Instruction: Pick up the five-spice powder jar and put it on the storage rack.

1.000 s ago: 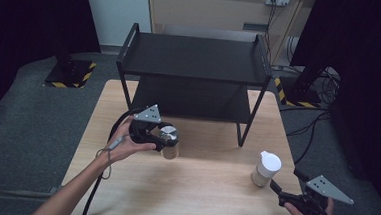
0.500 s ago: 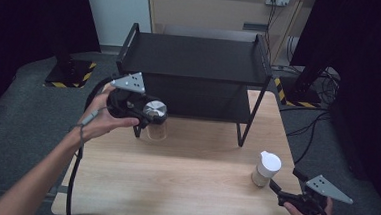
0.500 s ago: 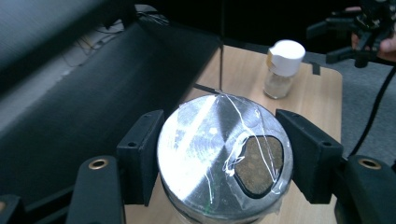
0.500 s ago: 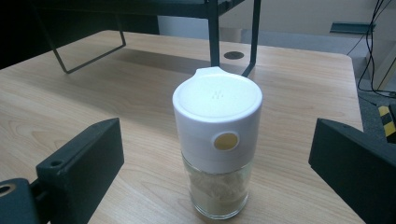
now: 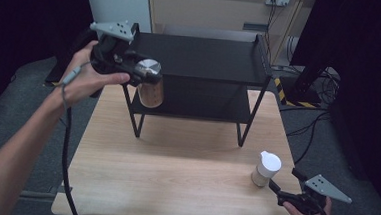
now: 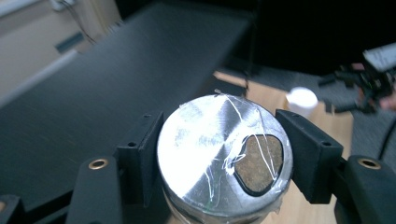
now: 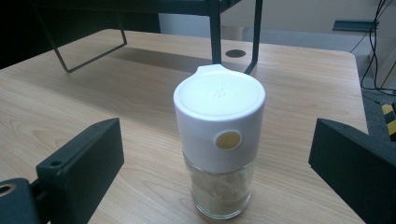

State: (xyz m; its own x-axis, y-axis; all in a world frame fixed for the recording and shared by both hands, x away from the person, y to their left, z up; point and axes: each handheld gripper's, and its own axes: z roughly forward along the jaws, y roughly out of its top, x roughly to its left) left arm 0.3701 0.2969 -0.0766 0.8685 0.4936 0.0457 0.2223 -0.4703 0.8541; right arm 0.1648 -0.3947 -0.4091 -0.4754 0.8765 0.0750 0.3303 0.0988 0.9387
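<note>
Silver-lidded jar (image 5: 151,83) (clamped, airborne), left hand-held gripper (image 5: 139,70), shelf's (image 5: 206,58) left edge

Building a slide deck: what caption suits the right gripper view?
Open right gripper faces a white-capped shaker standing on the wooden table.

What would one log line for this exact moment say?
left hand-held gripper: shut on silver-lidded jar, raised by black shelf top | right hand-held gripper: open, facing white-capped shaker on table
</note>
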